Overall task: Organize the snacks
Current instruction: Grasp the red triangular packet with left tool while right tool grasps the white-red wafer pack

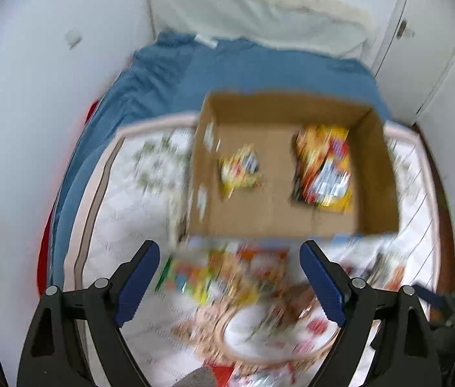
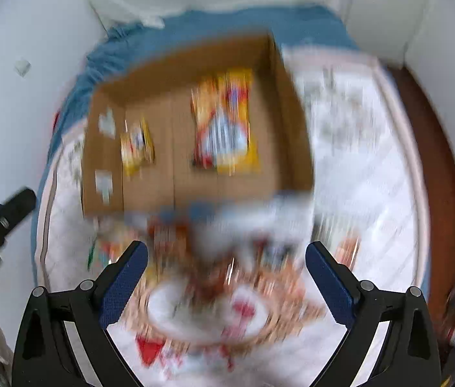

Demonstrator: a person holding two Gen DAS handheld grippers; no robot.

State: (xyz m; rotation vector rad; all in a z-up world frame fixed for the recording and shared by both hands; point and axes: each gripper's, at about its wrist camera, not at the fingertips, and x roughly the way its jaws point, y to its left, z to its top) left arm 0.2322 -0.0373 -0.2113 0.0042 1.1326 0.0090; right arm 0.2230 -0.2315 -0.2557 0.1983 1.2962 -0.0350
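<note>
Box [image 1: 291, 222]: open cardboard, on the bed's patterned quilt [image 1: 137, 200].
Snacks inside: small yellow packet [image 1: 239, 169] at left wall, larger packet [image 1: 324, 167] at right wall.
Loose snacks [image 1: 227, 274]: blurred heap at box's near edge.
Left gripper [image 1: 230, 277]: jaws spread, empty.
Right gripper [image 2: 226, 277]: jaws spread, empty.

The right gripper [image 2: 226, 258] hangs with jaws wide apart and nothing between them, above a blurred basket [image 2: 259, 332] of snacks. Beyond lies a cardboard box [image 2: 295, 135] holding a large packet [image 2: 224, 122] and, left, a small packet [image 2: 137, 148].

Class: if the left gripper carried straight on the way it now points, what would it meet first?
Probably the blurred heap of snack packets lying between the open left gripper and the cardboard box; depth is unclear.
</note>
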